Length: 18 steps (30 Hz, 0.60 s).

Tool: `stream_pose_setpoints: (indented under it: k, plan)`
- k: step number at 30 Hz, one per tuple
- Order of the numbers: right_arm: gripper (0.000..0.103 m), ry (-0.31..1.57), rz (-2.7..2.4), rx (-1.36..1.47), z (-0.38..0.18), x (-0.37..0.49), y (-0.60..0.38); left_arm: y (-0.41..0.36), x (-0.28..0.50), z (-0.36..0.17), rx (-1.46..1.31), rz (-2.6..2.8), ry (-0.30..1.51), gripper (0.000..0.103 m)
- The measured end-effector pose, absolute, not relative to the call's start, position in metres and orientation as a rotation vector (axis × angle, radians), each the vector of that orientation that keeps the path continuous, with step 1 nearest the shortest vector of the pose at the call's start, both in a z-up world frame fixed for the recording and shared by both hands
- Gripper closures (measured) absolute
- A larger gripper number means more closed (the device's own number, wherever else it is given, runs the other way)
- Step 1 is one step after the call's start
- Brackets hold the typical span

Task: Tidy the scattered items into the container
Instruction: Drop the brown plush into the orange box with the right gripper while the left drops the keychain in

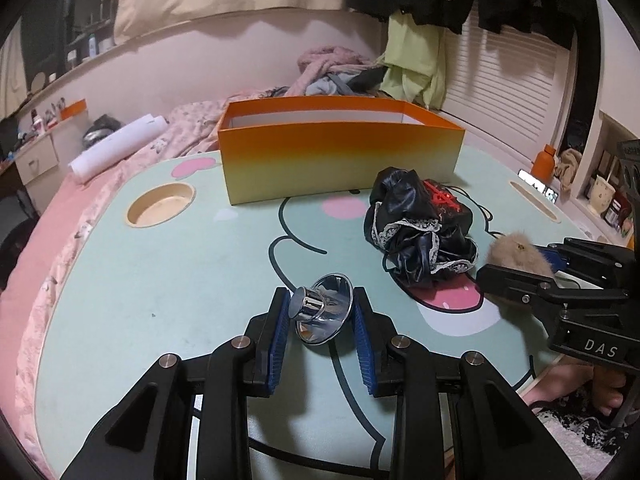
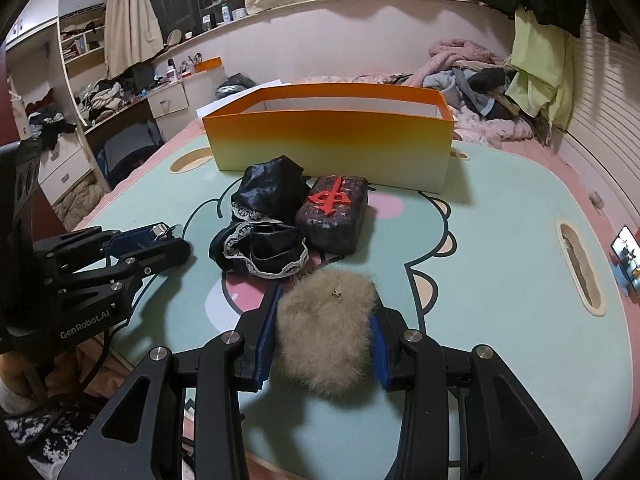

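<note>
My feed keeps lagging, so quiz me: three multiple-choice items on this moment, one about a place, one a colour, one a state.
1. Where does the black lace-trimmed cloth lie?
A. in the box
B. on the table in front of the box
C. on the bed

2. What colour is the open box's rim?
A. blue
B. green
C. orange

3. What does the left gripper hold?
A. shiny metal funnel-shaped piece
B. nothing
C. a phone

Answers: B, it rests on the table before the box; C, the rim is orange; A, both blue pads press its sides.
</note>
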State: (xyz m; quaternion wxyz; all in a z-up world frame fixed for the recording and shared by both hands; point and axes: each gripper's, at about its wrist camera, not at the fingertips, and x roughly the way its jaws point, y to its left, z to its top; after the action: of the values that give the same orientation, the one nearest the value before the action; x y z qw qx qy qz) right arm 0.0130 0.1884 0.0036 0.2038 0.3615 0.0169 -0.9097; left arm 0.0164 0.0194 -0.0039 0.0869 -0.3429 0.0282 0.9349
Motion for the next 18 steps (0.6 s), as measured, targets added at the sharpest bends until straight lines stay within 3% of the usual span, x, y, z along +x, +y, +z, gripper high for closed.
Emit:
stream_pose_setpoints:
  k: [10, 18]
  plan:
    - [0.064, 0.021, -2.537, 0.986, 0.013, 0.012, 0.194, 0.013, 0.014, 0.011, -0.997, 2.773, 0.034, 0.074]
    - [0.064, 0.033, -2.546, 0.853, 0.067, -0.015, 0.193, 0.008, -0.020, 0.071, -0.852, 2.794, 0.052, 0.074]
